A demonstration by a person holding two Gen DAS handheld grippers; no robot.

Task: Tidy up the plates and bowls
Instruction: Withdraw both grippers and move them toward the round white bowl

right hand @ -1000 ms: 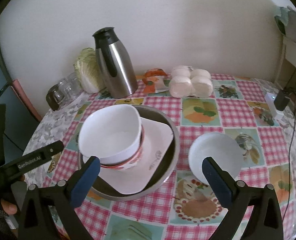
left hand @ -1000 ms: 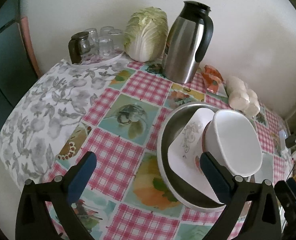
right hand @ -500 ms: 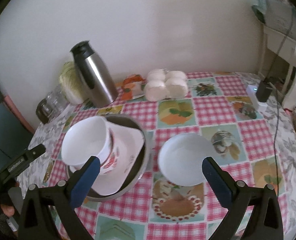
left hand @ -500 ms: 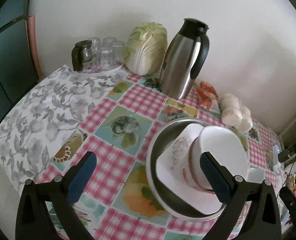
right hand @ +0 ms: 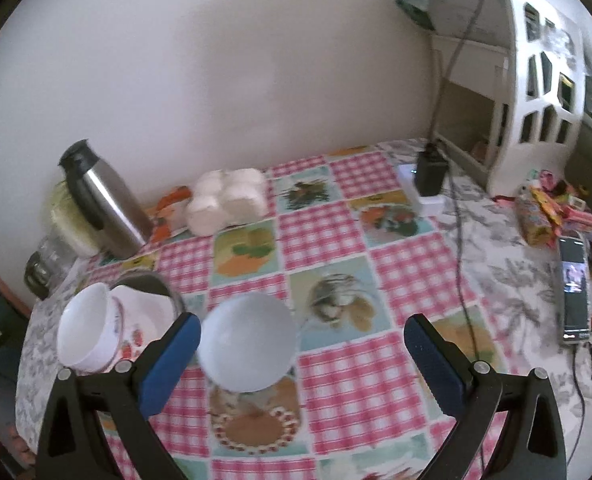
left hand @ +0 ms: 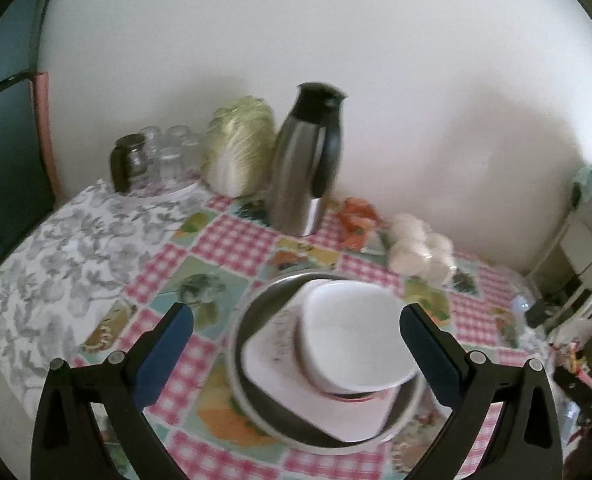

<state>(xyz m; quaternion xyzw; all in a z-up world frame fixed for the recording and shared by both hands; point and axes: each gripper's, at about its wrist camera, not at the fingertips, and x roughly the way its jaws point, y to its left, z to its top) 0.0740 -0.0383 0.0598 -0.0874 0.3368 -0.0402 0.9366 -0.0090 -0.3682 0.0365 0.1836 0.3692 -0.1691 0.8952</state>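
Observation:
A metal basin (left hand: 252,320) (right hand: 162,284) sits on the checked tablecloth. Inside it lies a white square plate (left hand: 272,344) (right hand: 144,312) with a white square bowl (left hand: 351,340) (right hand: 84,332), red-patterned outside, resting on top. A small round white bowl (right hand: 248,344) stands on the cloth to the right of the basin. My left gripper (left hand: 296,332) is open, hovering above and in front of the basin, holding nothing. My right gripper (right hand: 301,344) is open above the cloth, with the round bowl just inside its left finger (right hand: 168,360) and nothing gripped.
Along the wall stand a steel thermos (left hand: 307,164) (right hand: 100,208), a cabbage (left hand: 240,152), glasses on a tray (left hand: 156,160), a pack of white rolls (right hand: 228,200) and an orange packet (left hand: 355,220). A charger block (right hand: 429,176), cable, phone (right hand: 573,292) and snack packets (right hand: 543,212) lie at the right.
Both grippers have pulled back and risen, so the table looks smaller. The right view swung to the right, bringing the phone and white cabinet into sight. Both stay open; the dishes have not moved.

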